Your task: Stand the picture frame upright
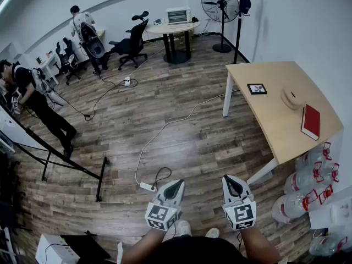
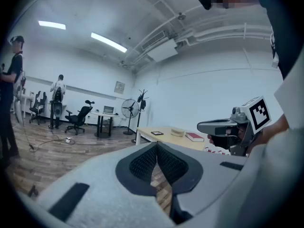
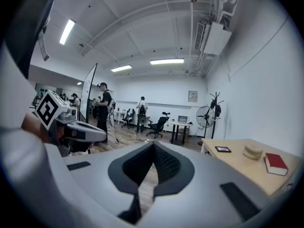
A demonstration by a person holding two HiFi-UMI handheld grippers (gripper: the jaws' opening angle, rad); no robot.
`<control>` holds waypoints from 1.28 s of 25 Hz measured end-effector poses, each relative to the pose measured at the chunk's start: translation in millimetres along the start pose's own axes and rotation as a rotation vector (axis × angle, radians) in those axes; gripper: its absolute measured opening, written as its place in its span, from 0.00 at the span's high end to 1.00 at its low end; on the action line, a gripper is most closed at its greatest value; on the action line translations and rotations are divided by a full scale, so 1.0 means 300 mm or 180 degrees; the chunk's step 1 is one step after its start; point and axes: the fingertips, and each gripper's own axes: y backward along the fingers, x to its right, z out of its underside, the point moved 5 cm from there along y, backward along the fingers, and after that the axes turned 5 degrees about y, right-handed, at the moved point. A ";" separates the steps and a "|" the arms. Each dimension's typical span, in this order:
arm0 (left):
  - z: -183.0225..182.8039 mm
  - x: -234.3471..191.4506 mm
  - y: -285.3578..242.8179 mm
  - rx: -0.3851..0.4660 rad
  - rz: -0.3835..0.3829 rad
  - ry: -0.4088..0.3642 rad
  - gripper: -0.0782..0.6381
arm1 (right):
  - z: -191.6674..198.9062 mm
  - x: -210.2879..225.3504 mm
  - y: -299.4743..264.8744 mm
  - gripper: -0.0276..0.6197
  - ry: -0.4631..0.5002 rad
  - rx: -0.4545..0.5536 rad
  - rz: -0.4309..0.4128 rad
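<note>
A small black picture frame (image 1: pixel 257 89) lies flat on the light wooden table (image 1: pixel 275 122) at the right of the head view; it also shows far off as the frame (image 3: pixel 223 149) and the frame (image 2: pixel 156 133) in the gripper views. My left gripper (image 1: pixel 176 186) and right gripper (image 1: pixel 231 182) hover low over the floor, well short of the table. Both are shut with nothing between their jaws. The left gripper (image 2: pixel 156 146) and right gripper (image 3: pixel 153 147) show tips touching.
On the table also sit a red book (image 1: pixel 311 121) and a round beige object (image 1: pixel 290 98). Water jugs (image 1: pixel 311 183) stand beside the table. A power strip (image 1: pixel 147 187) and cables lie on the floor. People (image 1: pixel 33 100), chairs, a round table (image 1: pixel 173 29) and a fan (image 1: pixel 220 7) are farther off.
</note>
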 end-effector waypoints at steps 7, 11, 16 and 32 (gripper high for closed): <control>-0.033 -0.001 0.002 0.0037 -0.0043 -0.0051 0.88 | -0.061 -0.008 -0.040 0.94 0.0010 0.0139 -0.0085; -0.046 -0.073 0.054 0.0042 -0.0085 -0.0096 0.88 | -0.079 -0.056 -0.076 0.94 0.0072 0.0101 -0.0093; -0.073 -0.170 0.092 0.0088 -0.0054 -0.0203 0.88 | -0.113 -0.117 -0.148 0.94 0.0020 0.0160 -0.0075; -0.116 -0.385 -0.142 -0.0122 0.0049 -0.0205 0.88 | -0.119 0.048 -0.443 0.94 -0.0260 0.0251 0.0007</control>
